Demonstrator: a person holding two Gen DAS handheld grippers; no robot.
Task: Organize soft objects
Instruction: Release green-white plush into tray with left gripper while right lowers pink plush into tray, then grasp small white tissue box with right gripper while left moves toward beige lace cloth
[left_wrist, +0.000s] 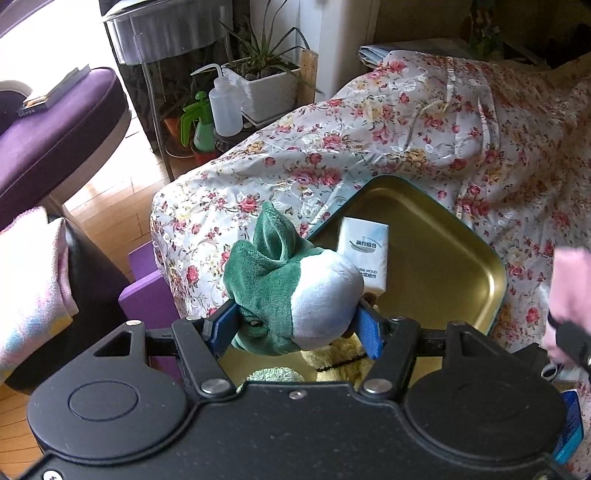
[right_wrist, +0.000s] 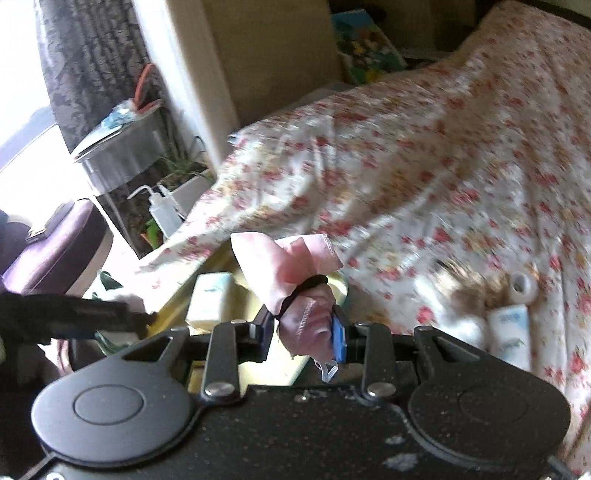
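My left gripper (left_wrist: 295, 325) is shut on a green and white plush toy (left_wrist: 291, 291) and holds it over the near edge of a gold metal tray (left_wrist: 443, 258) on the flowered bed. A white tissue pack (left_wrist: 364, 251) lies in the tray, and a yellowish plush (left_wrist: 340, 360) and a green fuzzy item (left_wrist: 275, 374) sit below the toy. My right gripper (right_wrist: 304, 326) is shut on a pink cloth bundle (right_wrist: 295, 291) tied with a black band, above the tray's right edge (right_wrist: 341, 291). The pink cloth also shows at the right edge of the left wrist view (left_wrist: 569, 295).
The flowered bedspread (left_wrist: 406, 129) covers the bed. On it to the right lie a brown furry item (right_wrist: 469, 291), a tape roll (right_wrist: 522, 288) and another tissue pack (right_wrist: 511, 334). Beside the bed are a purple block (left_wrist: 142, 291), a purple chair (left_wrist: 55, 133), plant pots and bottles (left_wrist: 223, 107).
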